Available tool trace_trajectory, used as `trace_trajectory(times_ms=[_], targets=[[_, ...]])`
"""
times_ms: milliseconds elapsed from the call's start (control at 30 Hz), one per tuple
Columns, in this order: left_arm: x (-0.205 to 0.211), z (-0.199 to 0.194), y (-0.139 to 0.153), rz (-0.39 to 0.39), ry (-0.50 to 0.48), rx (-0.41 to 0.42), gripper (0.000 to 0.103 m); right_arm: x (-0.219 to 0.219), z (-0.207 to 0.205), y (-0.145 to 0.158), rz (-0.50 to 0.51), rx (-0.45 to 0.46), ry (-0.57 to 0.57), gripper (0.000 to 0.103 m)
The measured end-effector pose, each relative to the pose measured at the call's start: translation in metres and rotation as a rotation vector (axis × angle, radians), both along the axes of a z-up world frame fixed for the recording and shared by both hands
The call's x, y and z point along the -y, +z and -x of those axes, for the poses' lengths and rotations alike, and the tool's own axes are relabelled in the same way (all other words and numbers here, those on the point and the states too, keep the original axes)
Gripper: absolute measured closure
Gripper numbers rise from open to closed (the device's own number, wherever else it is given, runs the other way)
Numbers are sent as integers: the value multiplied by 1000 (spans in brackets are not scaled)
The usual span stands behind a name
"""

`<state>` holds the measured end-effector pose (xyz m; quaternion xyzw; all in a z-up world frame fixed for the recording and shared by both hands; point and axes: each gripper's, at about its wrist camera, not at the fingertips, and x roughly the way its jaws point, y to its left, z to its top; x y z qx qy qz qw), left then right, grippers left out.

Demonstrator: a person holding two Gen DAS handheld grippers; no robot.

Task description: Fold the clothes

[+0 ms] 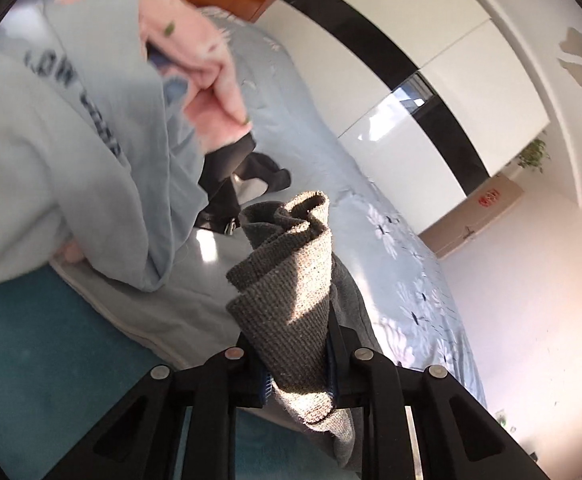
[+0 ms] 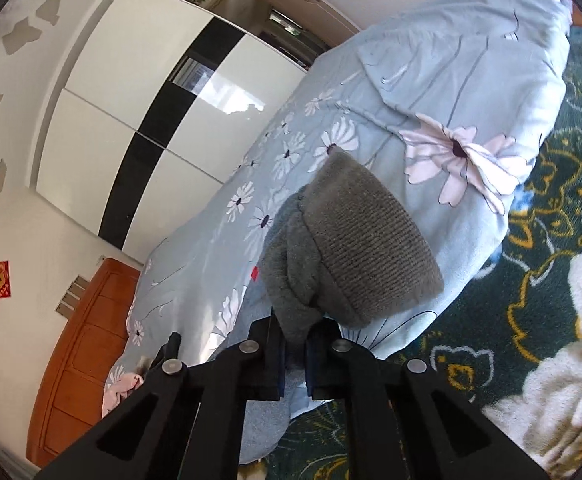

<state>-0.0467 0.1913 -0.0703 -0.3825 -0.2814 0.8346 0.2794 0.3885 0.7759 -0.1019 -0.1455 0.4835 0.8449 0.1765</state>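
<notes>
a grey knit garment (image 1: 287,280) is pinched by the left gripper (image 1: 297,376), whose jaws are closed tight on a bunched, ribbed band of it, probably a cuff or hem; the fabric stands up in loose folds above the fingers. in the right wrist view the right gripper (image 2: 294,354) is likewise closed on grey fabric, a ribbed cuff (image 2: 367,248) bulging just above the fingertips with softer fleece beside it. whether both pieces belong to one garment cannot be told from these views, though it seems likely. the garment is held up off the bed, above the pale blue floral duvet (image 2: 431,100), with a dark patterned blanket (image 2: 551,240) beside it.

several risks are judged from here. only a thick wad of rib is caught on each side, so the grip may be shallow: if the garment is stretched between the grippers, a cuff could be pulled out and the cloth dropped in a heap. the folds bunched in the left jaws may be carried into the fold as creases unless the fabric is shaken flat first. in the left wrist view a person's hand (image 1: 211,80) and a light grey sweatshirt (image 1: 71,168) are seen close by, so a swing of the garment could brush them. the rumpled duvet offers an uneven surface, and a fold laid there may slump.
</notes>
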Motion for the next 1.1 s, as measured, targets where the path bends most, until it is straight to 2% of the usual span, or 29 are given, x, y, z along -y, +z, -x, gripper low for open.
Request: trace_trajectory(times_ms=[100, 200, 267, 367, 500, 667, 733, 867, 967, 1033, 1067, 1100], targets=[[33, -24, -6, 34, -14, -22, 82, 8, -24, 8, 8, -22, 3, 96], [64, -48, -18, 67, -28, -27, 82, 20, -55, -3, -8, -14, 26, 96], [80, -58, -56, 73, -31, 66, 82, 29, -71, -21, 16, 14, 41, 96], [102, -66, -104, 71, 14, 180, 82, 34, -89, -54, 75, 70, 52, 96], [123, -77, -136, -11, 58, 250, 82, 37, -91, -62, 71, 96, 65, 96], [120, -84, -135, 7, 45, 242, 77, 40, -83, -52, 18, 186, 76, 95], [123, -86, -132, 23, 48, 247, 70, 40, -92, -47, -2, 211, 61, 93], [137, -91, -128, 19, 74, 237, 61, 40, -109, -38, -40, 262, 31, 82], [145, -94, -131, 10, 85, 239, 60, 40, -122, -32, -69, 300, 8, 75], [147, -96, -130, 13, 90, 236, 60, 40, -131, -27, -89, 325, -7, 59], [148, -97, -128, 23, 100, 230, 60, 38, -139, -21, -107, 348, -55, 49], [144, -96, -123, 34, 108, 218, 59, 39, -144, -12, -132, 367, -96, 49]])
